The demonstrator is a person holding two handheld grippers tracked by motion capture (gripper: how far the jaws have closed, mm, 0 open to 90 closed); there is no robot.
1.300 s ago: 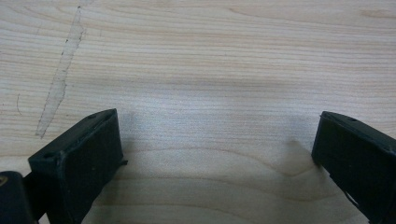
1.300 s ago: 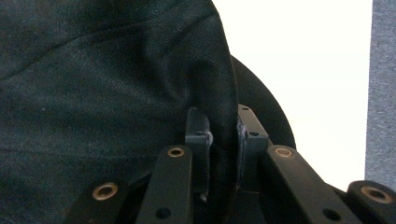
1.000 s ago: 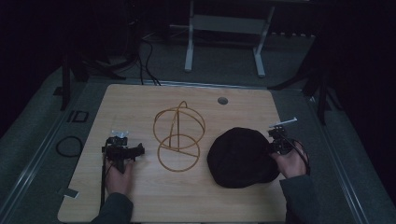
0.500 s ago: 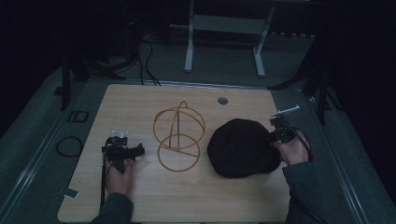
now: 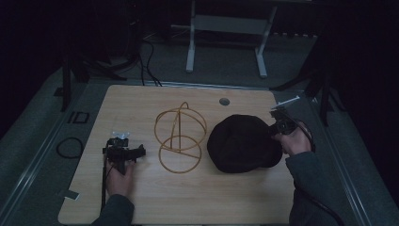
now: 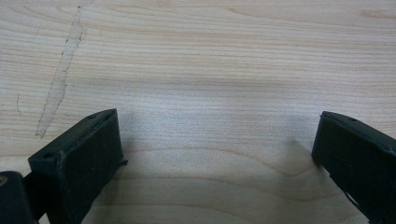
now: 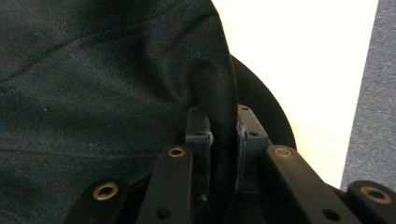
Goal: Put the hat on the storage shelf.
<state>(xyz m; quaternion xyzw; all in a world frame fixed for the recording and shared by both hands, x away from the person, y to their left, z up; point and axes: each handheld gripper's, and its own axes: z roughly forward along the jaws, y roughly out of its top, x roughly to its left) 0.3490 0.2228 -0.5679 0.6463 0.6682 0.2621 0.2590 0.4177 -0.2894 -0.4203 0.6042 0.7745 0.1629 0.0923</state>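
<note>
A black cap (image 5: 242, 143) lies on the right half of the wooden table (image 5: 141, 106). My right gripper (image 5: 277, 128) is at its right edge, shut on the cap's rim; in the right gripper view the jaws pinch the dark fabric (image 7: 116, 84) between them (image 7: 223, 140). A gold wire stand (image 5: 180, 138) made of hoops is upright at the table's middle. My left gripper (image 5: 123, 151) rests low on the left side of the table, open, with bare wood (image 6: 210, 93) between its fingers (image 6: 88, 154).
A small round grommet (image 5: 224, 101) is set into the table near its far edge. A metal frame's legs (image 5: 226, 28) stand on the floor beyond the table. A cable loop (image 5: 69, 147) lies on the floor at the left.
My right gripper has shifted away from me along the cap's right edge with the rim in it, and the cap's right side has risen slightly. The left gripper has stayed put.
</note>
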